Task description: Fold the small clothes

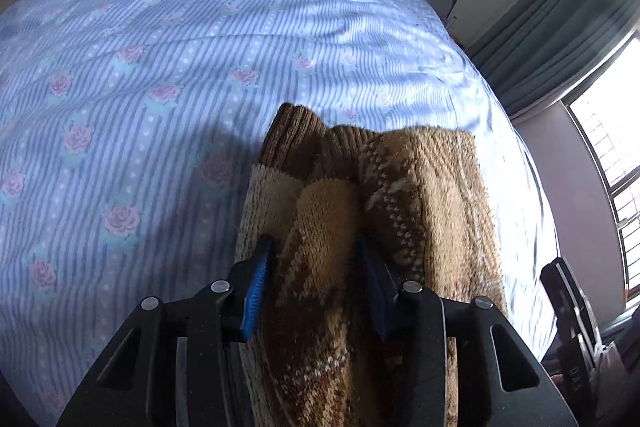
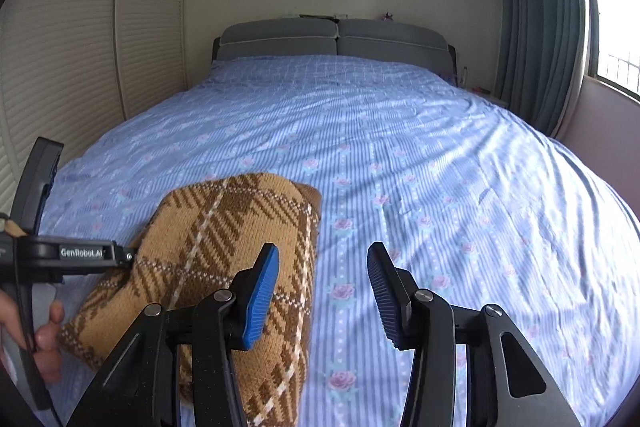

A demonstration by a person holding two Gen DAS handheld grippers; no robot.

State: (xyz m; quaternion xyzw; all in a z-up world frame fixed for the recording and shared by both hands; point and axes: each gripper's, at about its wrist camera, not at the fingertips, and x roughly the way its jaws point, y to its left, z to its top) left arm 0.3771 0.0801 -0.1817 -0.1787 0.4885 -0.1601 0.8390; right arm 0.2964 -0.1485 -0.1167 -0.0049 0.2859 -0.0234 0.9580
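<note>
A brown and tan plaid knit garment (image 2: 224,251) lies bunched and folded on the bed (image 2: 420,155). In the left wrist view my left gripper (image 1: 316,255) has its blue pads on either side of a thick fold of the knit garment (image 1: 360,195) and grips it. In the right wrist view the left gripper (image 2: 120,255) shows side-on at the left, its fingertips hidden by the garment. My right gripper (image 2: 323,259) is open and empty, just right of the garment, above the sheet.
The bed has a blue striped sheet with pink roses and a grey headboard (image 2: 336,37) at the far end. A louvred wardrobe (image 2: 80,67) stands at the left. Curtains (image 2: 536,27) and a window (image 2: 612,7) are at the right.
</note>
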